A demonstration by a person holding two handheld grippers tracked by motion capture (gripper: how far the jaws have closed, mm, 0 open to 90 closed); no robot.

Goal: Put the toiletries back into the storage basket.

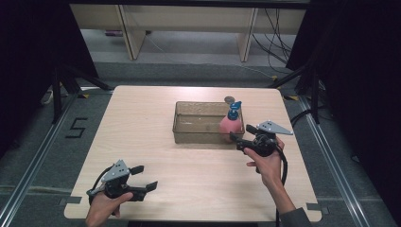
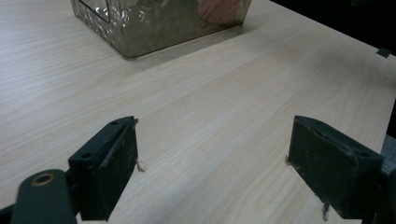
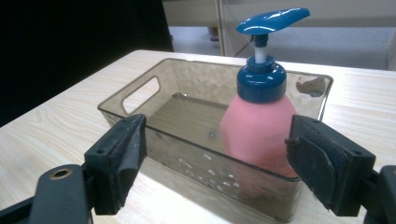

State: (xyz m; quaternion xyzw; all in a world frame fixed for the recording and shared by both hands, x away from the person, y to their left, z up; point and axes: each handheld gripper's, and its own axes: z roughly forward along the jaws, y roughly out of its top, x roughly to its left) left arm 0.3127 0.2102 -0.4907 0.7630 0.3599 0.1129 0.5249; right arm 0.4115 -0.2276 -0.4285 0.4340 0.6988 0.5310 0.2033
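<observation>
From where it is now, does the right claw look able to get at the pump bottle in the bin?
Probably yes. The right claw is open just outside the bin, level with the bottle. The bin wall stands between them, so it would likely need to come in over the rim.

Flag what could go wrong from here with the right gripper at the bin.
1. The right gripper, jaws open, sits just outside the clear plastic bin; pushing ahead could shove its near wall instead of clearing the rim.
2. The pink pump bottle with the blue top stands upright and tall at the bin's right end; a nudge may topple it.
3. The left gripper rests open far off, so nothing steadies the bin.
</observation>
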